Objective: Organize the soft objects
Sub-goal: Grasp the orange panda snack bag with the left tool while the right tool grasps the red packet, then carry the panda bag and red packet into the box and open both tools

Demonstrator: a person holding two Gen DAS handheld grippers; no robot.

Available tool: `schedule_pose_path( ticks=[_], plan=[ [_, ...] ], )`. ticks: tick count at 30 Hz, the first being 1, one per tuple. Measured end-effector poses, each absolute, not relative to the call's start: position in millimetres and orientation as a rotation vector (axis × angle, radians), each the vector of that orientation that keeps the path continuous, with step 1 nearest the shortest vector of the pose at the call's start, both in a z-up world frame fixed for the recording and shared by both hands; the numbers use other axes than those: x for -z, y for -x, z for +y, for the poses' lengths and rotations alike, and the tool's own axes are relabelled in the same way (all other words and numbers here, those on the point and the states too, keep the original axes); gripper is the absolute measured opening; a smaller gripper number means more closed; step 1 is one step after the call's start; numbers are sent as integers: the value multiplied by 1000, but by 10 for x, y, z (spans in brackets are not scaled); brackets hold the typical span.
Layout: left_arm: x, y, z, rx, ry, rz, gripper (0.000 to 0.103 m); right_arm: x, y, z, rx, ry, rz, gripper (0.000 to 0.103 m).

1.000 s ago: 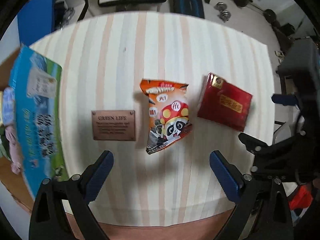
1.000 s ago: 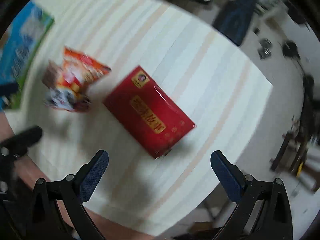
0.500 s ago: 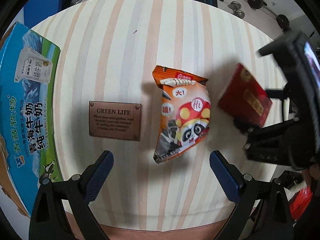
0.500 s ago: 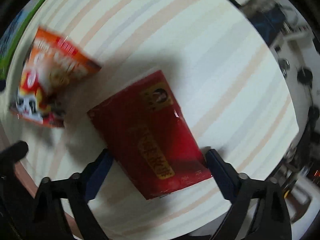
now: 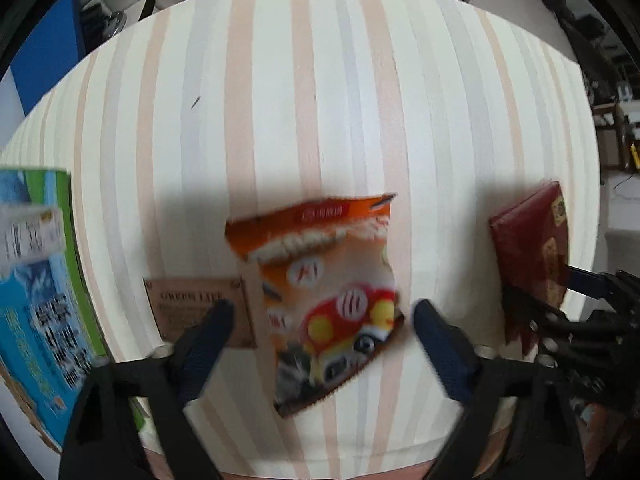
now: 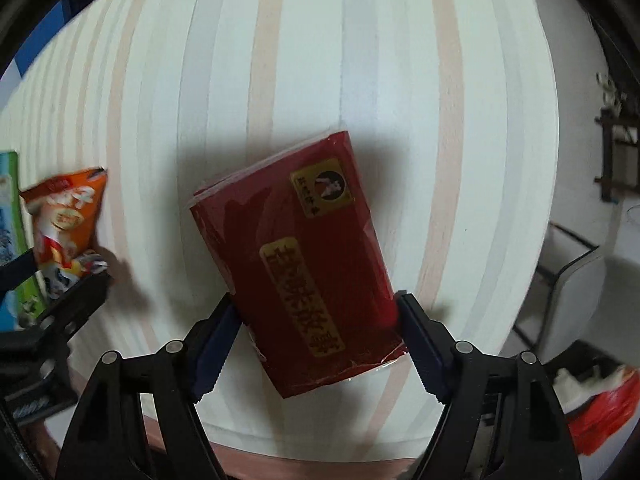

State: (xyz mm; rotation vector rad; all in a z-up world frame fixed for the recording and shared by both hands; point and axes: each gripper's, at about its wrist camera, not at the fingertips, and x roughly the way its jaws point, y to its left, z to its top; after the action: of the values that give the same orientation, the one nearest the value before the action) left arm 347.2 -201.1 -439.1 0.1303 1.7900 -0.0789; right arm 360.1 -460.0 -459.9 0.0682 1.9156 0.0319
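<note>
Striped in pale pink, grey and cream, the desk [image 5: 320,80] fills both views, with gym weights and a chair base showing on the floor beyond its far edge. At the left edge lies a large blue and green carton [image 5: 36,300] printed with milk packs. Right of centre sits the red packet [image 6: 296,268] with gold labels, tilted so its far end leans right; the right gripper [image 6: 318,328] has its blue-padded fingers [image 6: 214,340] pressed against both long sides of the packet's near half, clamped on it. In the left wrist view the same packet [image 5: 532,248] shows at the right edge with that gripper's black frame just near of it. The orange snack bag [image 5: 324,300] with a panda print lies in the middle of the desk, blurred. The left gripper [image 5: 320,328] hangs over it, fingers [image 5: 204,344] spread wide on either side of the bag and not touching it. Just left of the bag, partly under the left finger, is a small brown plaque [image 5: 196,300] lettered GREEN LIFE.
</note>
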Motion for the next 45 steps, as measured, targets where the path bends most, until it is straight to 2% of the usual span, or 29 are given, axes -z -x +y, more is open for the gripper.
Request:
schedule_pose_path(
  ticks=[2,3,4,8,14,18,25,27,32,36,45],
  plan=[
    [4464,-3507,-2035,80,-146,1806,55,4542,-3623,-4656,-59,-102,1900,86],
    [4487,-3511,-2044,83,-154,1812,49,4514,-3637,-4658,-56,-95,1892,88],
    [4490,-3504,-2045,92,-158,1802,48,4492,-3650,-4674,-46,-63,1880,88],
    [4455,-3504,-2138,95,-201,1772,48,4494,-3617,-4668,-36,-15,1869,91],
    [4392,-3369,-2193,93,-207,1749,47,4423,-3502,-4526,39,0,1813,88],
    [4305,-3450,-2232,87,-229,1735,47,4297,-3491,-4486,68,-26,1810,71],
    [4092,-3371,-2230,129,-194,1688,47,4148,-3564,-4273,94,-72,1813,50],
    [3980,-3334,-2199,132,-180,1670,47,4075,-3533,-4294,99,-100,1812,48],
    [3641,-3190,-2032,148,-132,1613,47,3850,-3460,-4326,88,-206,1786,46],
    [3171,-3084,-1843,165,-83,1543,47,3514,-3381,-4166,32,-290,1736,46],
    [2089,-2909,-876,161,-13,1375,47,2481,-3288,-3063,-177,-358,1578,46]
  ],
)
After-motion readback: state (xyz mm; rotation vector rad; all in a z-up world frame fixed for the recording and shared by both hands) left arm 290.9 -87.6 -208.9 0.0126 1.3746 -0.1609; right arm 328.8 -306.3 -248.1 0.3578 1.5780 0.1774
